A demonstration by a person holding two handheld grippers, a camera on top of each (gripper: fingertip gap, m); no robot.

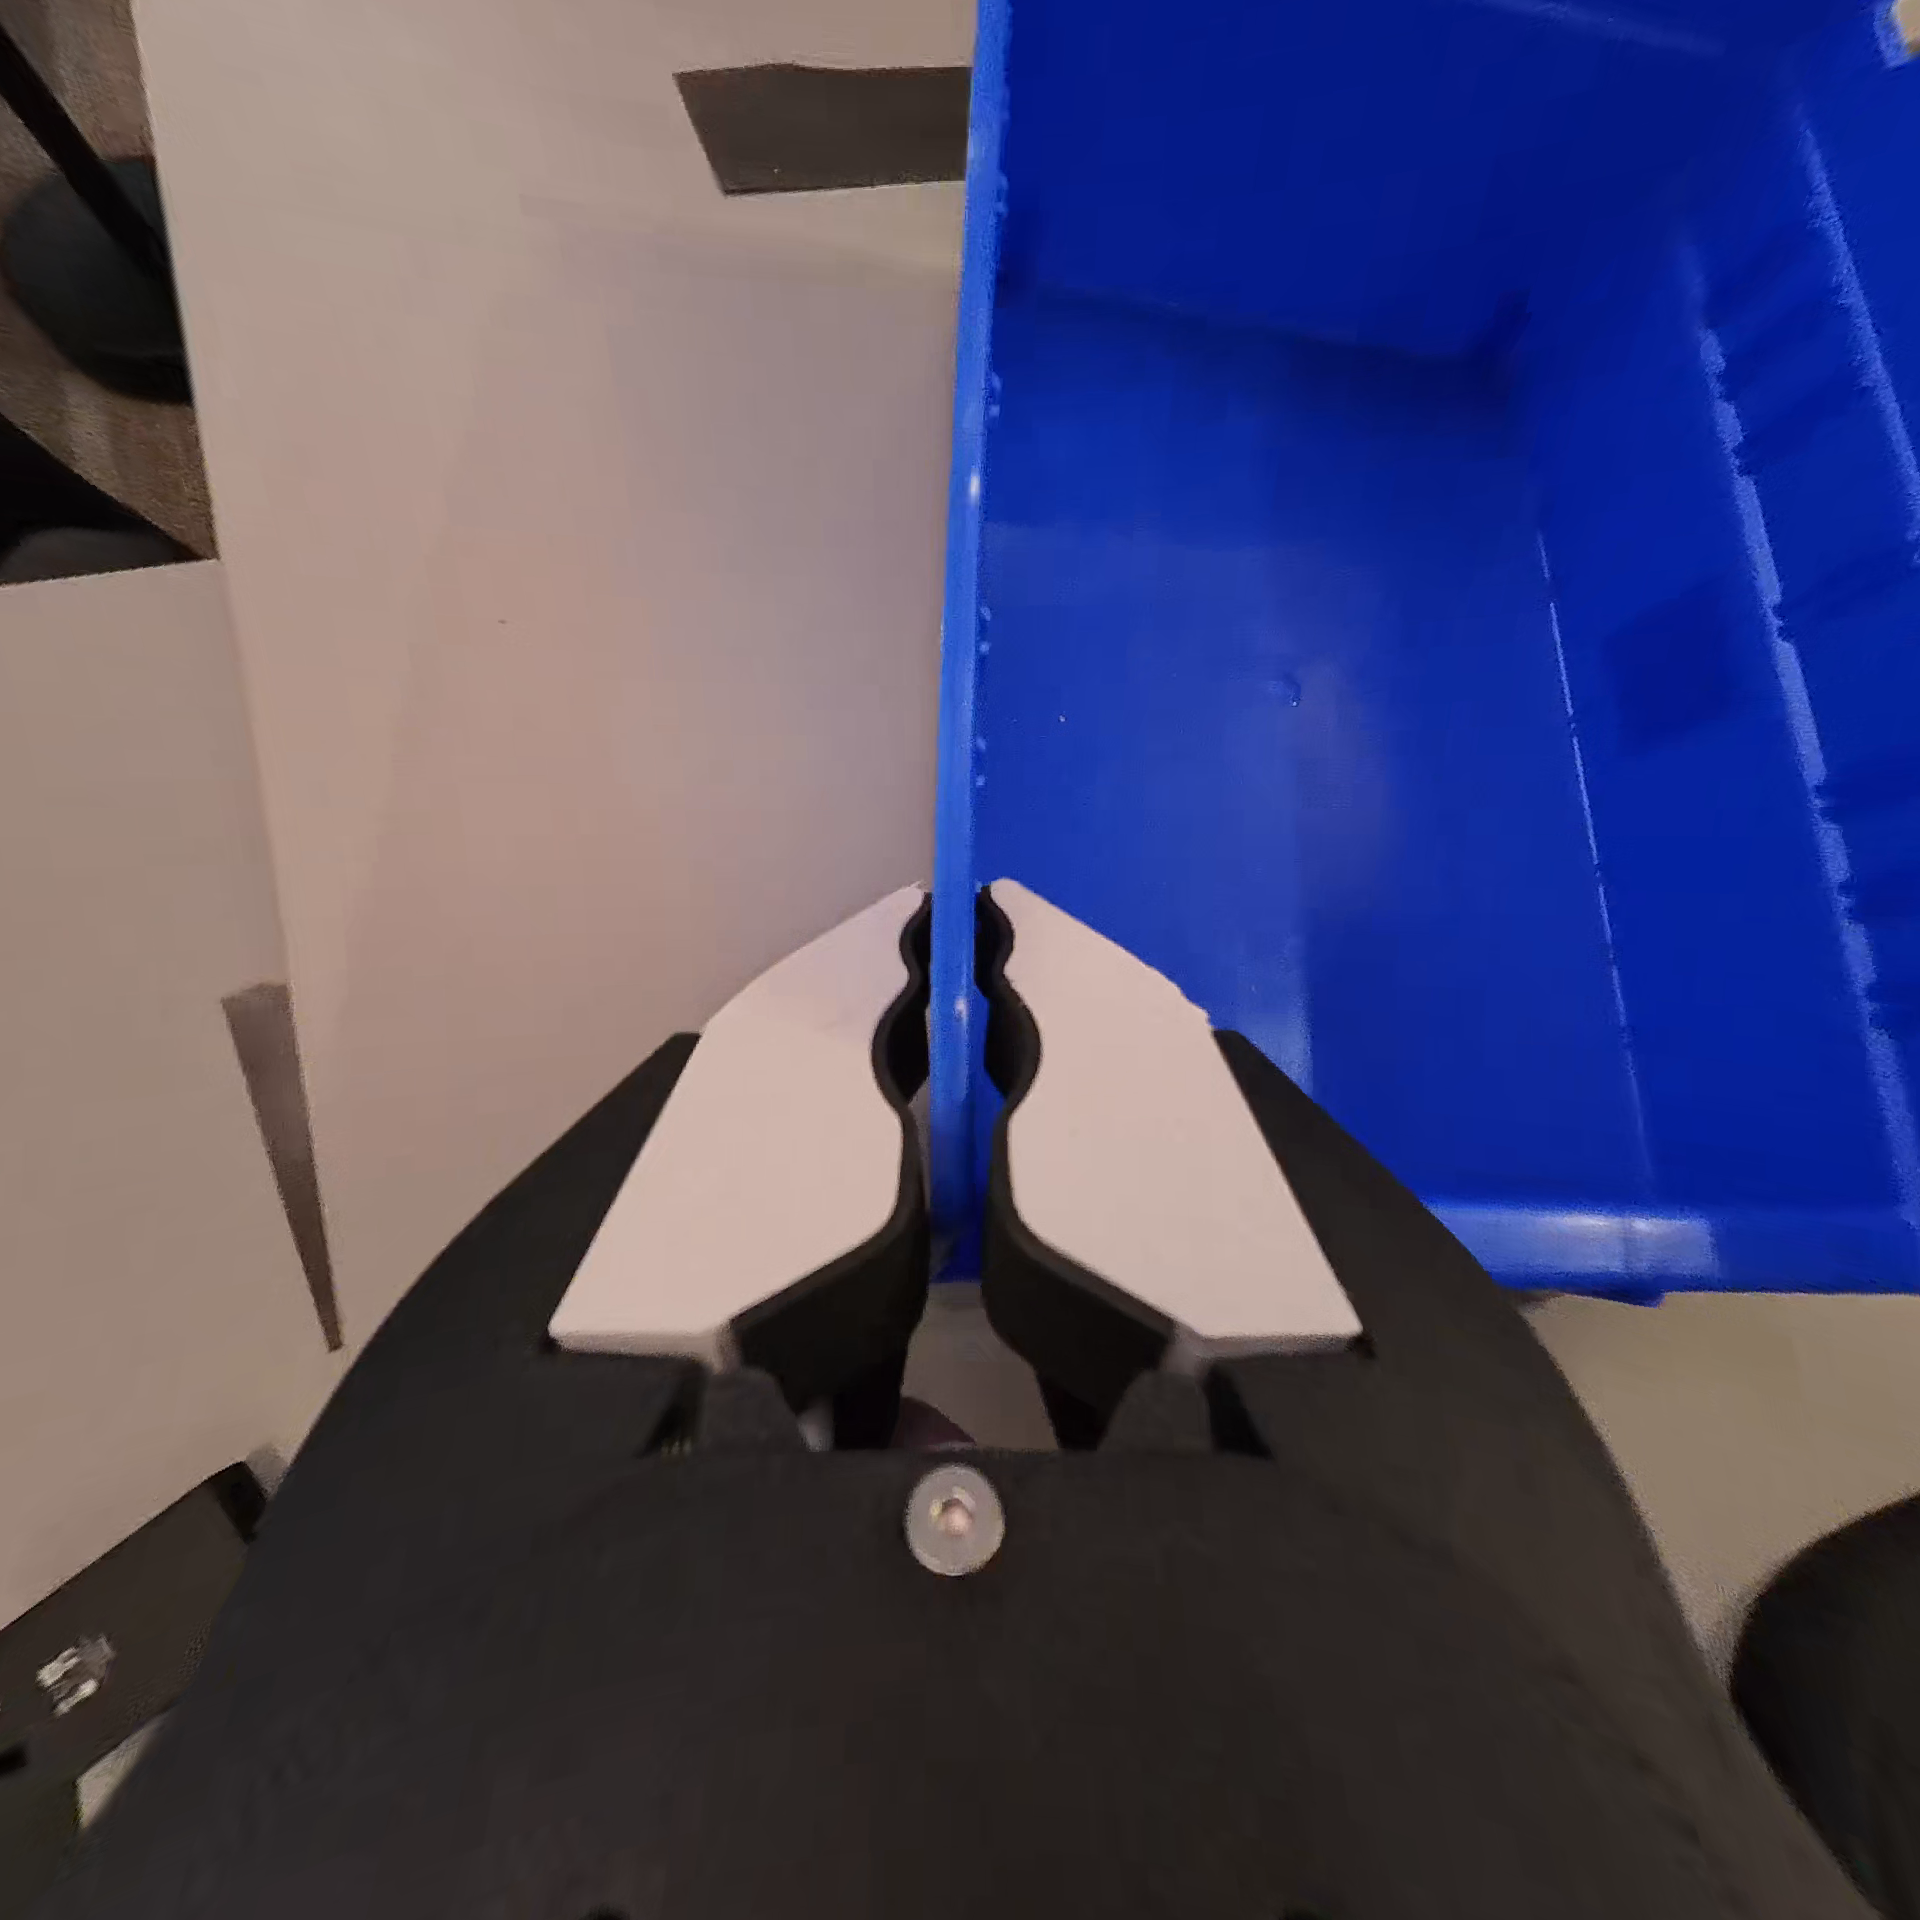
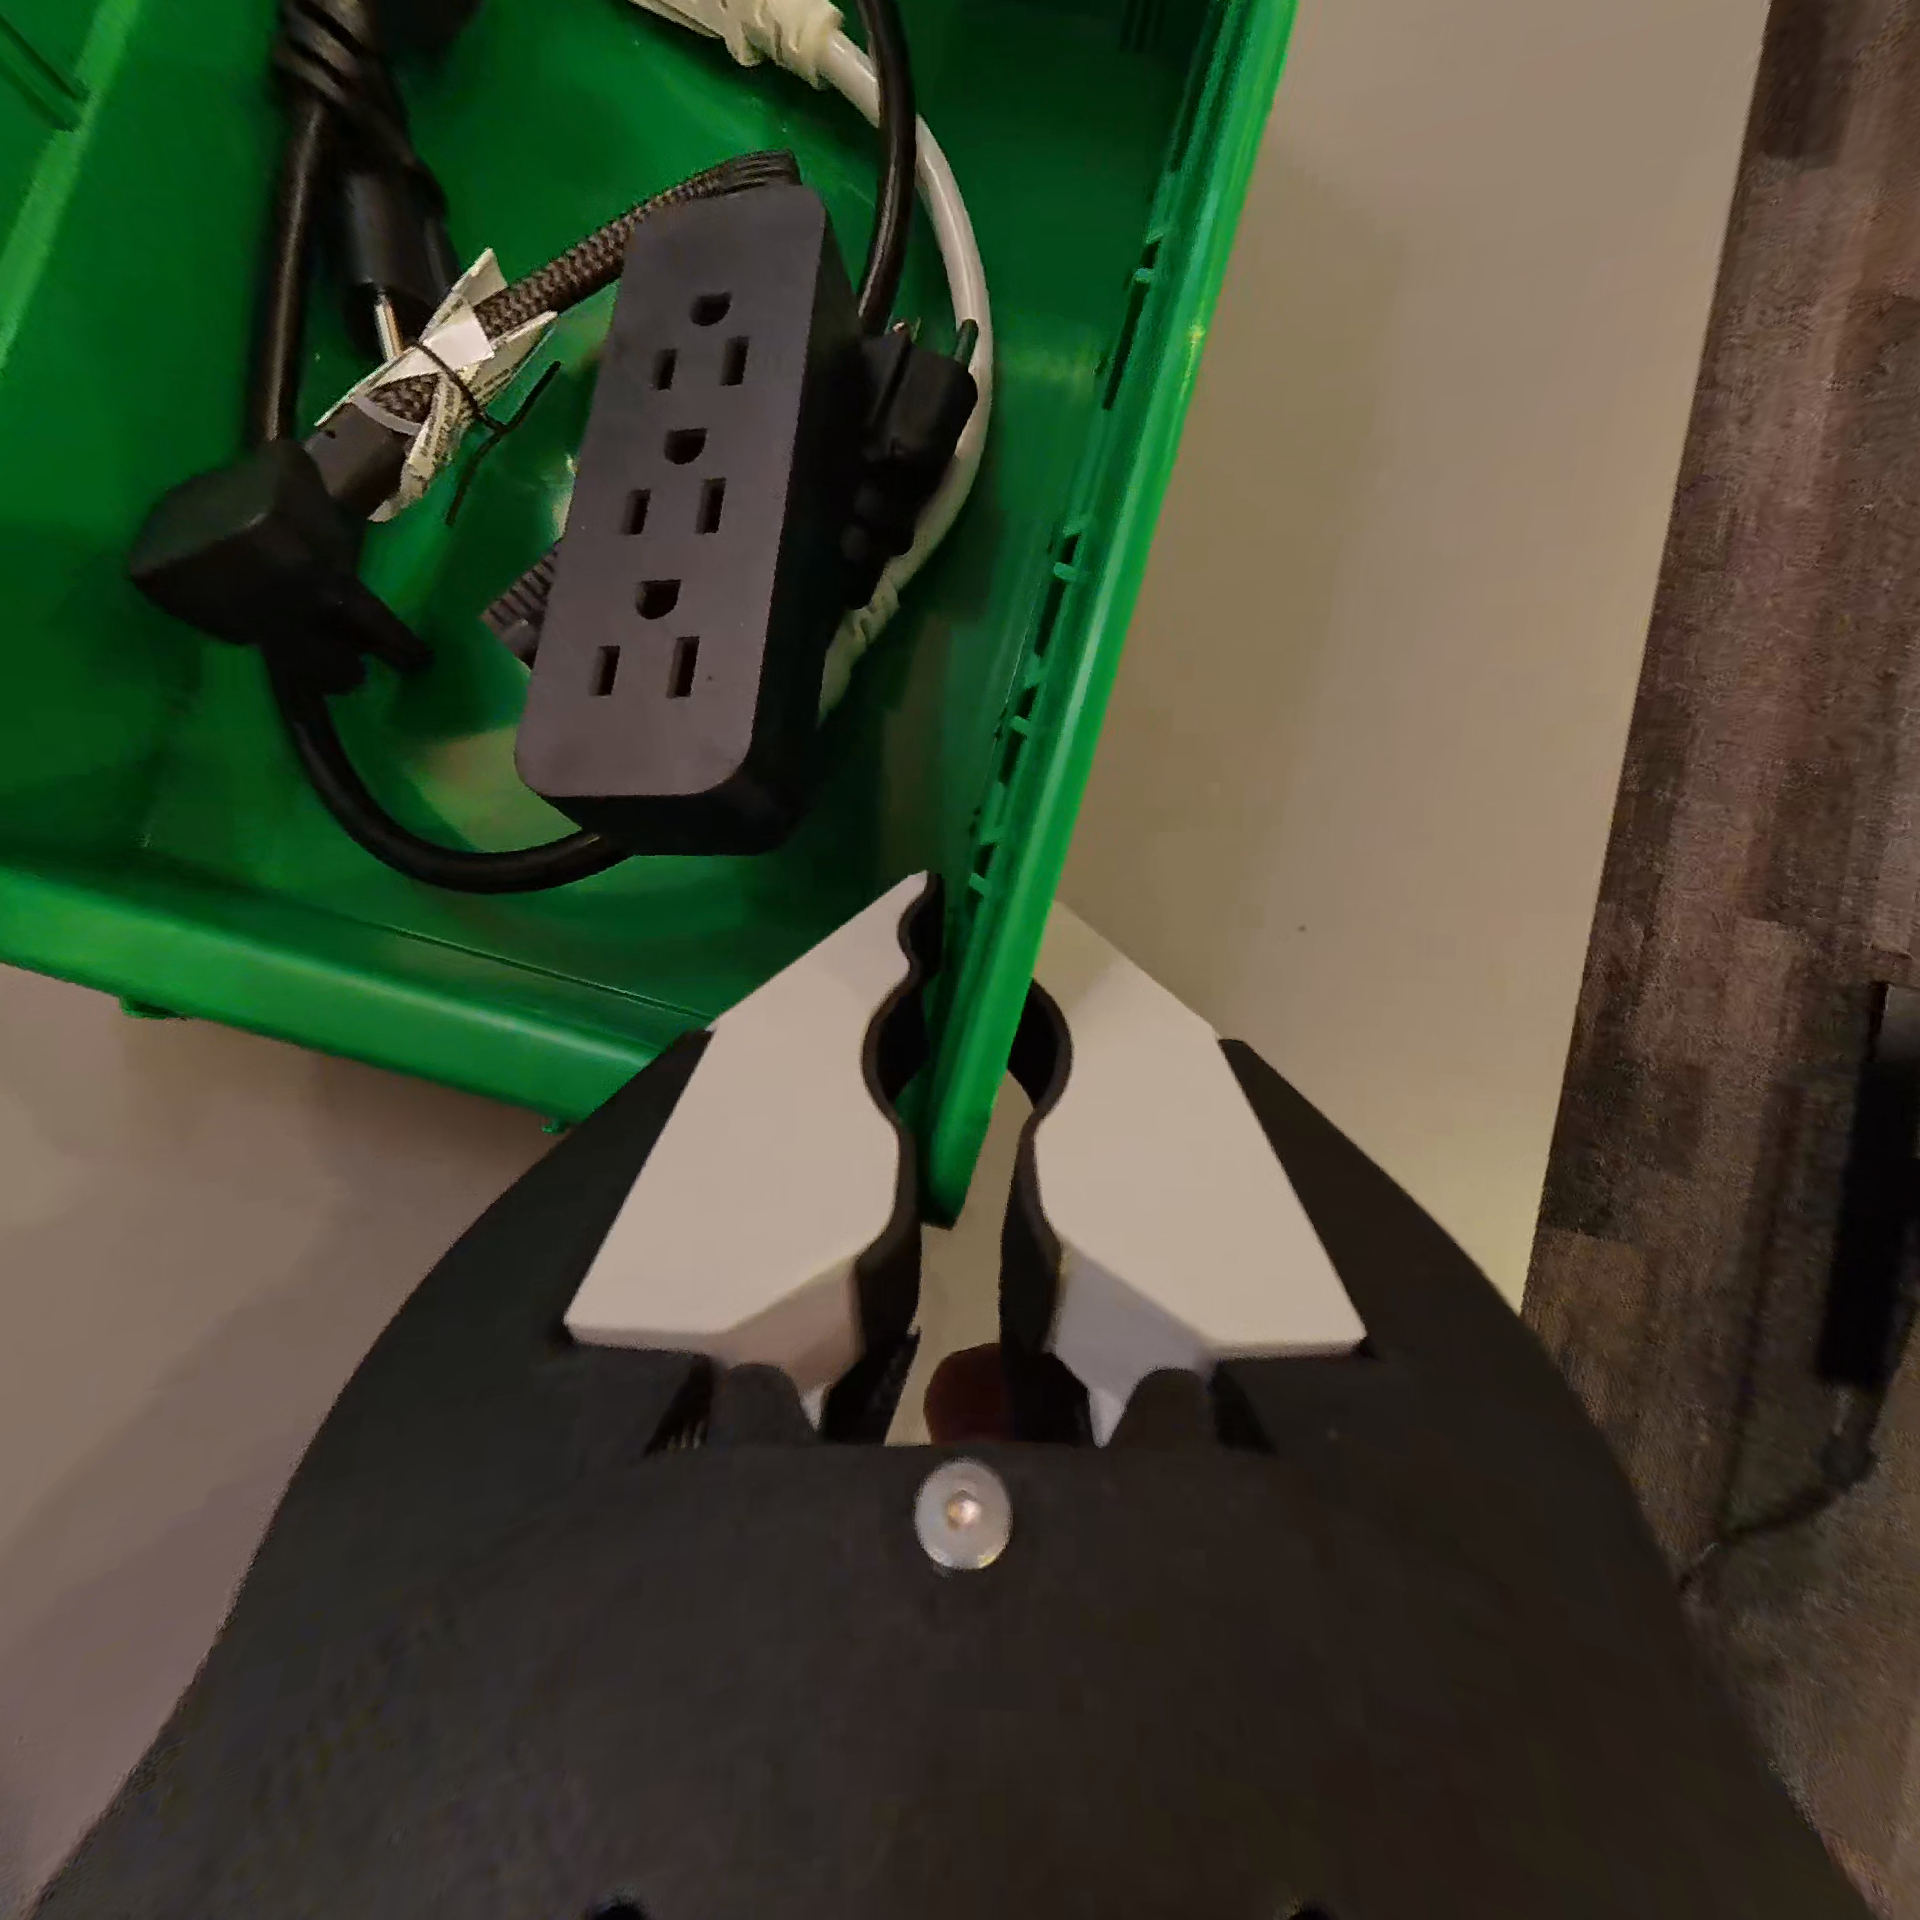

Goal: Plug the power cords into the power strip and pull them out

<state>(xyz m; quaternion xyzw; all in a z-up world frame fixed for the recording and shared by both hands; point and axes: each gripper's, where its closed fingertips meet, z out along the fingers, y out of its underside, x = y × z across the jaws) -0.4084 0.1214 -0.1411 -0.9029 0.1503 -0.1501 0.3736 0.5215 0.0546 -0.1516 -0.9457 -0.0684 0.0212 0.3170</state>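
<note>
In the left wrist view my left gripper (image 1: 954, 894) is shut on the left wall of a blue bin (image 1: 1299, 675), with both pads pressed on its rim. The bin shows nothing inside. In the right wrist view my right gripper (image 2: 987, 904) is shut on the right wall of a green bin (image 2: 1101, 540). Inside the green bin lies a black power strip (image 2: 675, 520) with three outlets facing up. Beside it lie black power cords (image 2: 301, 520) with plugs, a braided cord (image 2: 520, 301) and a white cord (image 2: 961, 270).
Both bins stand on a pale table (image 1: 540, 520). Strips of dark tape (image 1: 821, 125) lie on it left of the blue bin. The table's right edge and a grey carpeted floor (image 2: 1745, 727) show to the right of the green bin. Some 95 centimeters of space lies between my two pairs of fingers.
</note>
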